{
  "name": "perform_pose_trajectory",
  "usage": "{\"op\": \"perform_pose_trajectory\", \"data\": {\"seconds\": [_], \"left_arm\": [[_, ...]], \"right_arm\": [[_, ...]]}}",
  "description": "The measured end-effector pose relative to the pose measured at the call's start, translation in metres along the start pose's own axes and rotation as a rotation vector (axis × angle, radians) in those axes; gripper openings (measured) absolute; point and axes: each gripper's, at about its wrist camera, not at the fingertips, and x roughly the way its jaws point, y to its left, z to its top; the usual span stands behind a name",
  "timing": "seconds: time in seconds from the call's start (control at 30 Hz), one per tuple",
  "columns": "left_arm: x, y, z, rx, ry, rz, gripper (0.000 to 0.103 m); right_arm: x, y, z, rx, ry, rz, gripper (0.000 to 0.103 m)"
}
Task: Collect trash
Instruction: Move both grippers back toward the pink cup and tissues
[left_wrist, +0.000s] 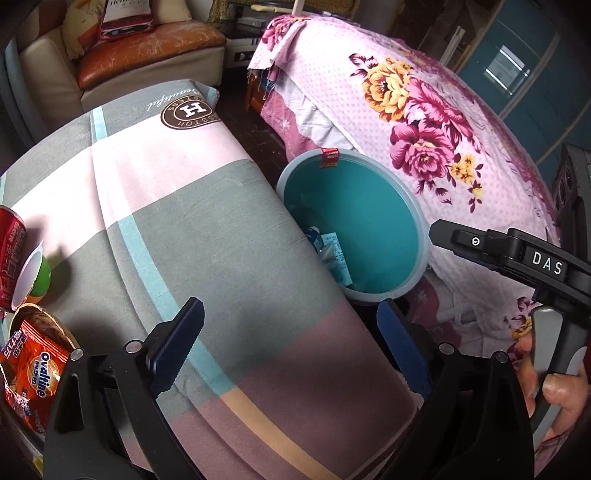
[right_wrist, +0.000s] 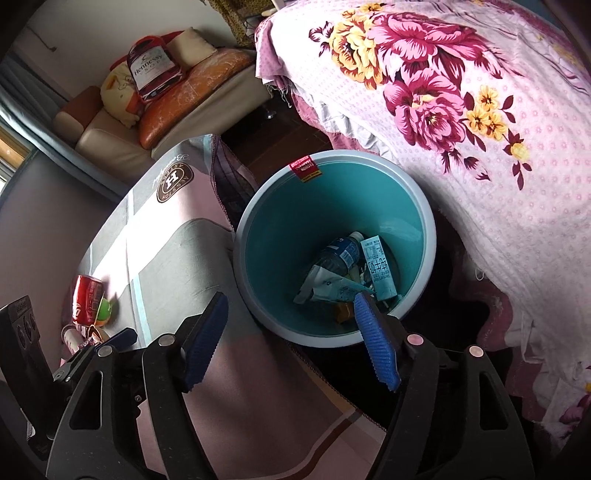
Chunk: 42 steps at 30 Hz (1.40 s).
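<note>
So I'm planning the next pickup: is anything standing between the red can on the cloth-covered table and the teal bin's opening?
Nothing visible does. The red can lies beside a green cup, with bare tablecloth stretching to the bin, whose mouth is uncovered.

Clothed table (left_wrist: 229, 236) w/ red can (left_wrist: 11, 254), Ovaltine packet (left_wrist: 35, 365).

a round teal bin (right_wrist: 334, 206) stands upright between the covered table and the flowered bed. inside lie a plastic bottle (right_wrist: 340, 254), a crumpled wrapper (right_wrist: 328, 286) and a small carton (right_wrist: 380, 269).
</note>
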Motion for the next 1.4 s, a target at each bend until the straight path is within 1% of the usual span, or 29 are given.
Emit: {"op": "perform_pose_trajectory", "data": {"seconds": [0.03, 0.27, 0.63, 0.77, 0.87, 1.03, 1.27, 1.4], "left_arm": [[-0.004, 0.003, -0.003, -0.006, -0.005, -0.001, 0.095], [-0.037, 0.026, -0.032, -0.044, -0.036, 0.01, 0.095], [-0.083, 0.077, -0.09, -0.099, -0.054, 0.053, 0.096], [-0.103, 0.098, -0.106, -0.129, -0.076, 0.065, 0.096], [-0.122, 0.113, -0.115, -0.137, -0.103, 0.083, 0.096], [-0.157, 0.143, -0.126, -0.16, -0.169, 0.134, 0.096], [-0.195, 0.194, -0.134, -0.252, -0.252, 0.186, 0.096], [-0.201, 0.229, -0.141, -0.324, -0.265, 0.212, 0.096]], "right_arm": [[-0.002, 0.003, -0.002, -0.002, 0.002, 0.003, 0.074], [-0.013, 0.033, -0.022, -0.053, 0.024, 0.013, 0.078], [-0.01, 0.095, -0.065, -0.173, 0.099, 0.03, 0.078], [-0.005, 0.121, -0.084, -0.226, 0.131, 0.038, 0.078], [0.0, 0.144, -0.102, -0.277, 0.165, 0.046, 0.078], [0.012, 0.184, -0.139, -0.371, 0.235, 0.063, 0.078], [0.031, 0.242, -0.189, -0.5, 0.337, 0.09, 0.078], [0.042, 0.274, -0.218, -0.577, 0.393, 0.106, 0.079]]}}
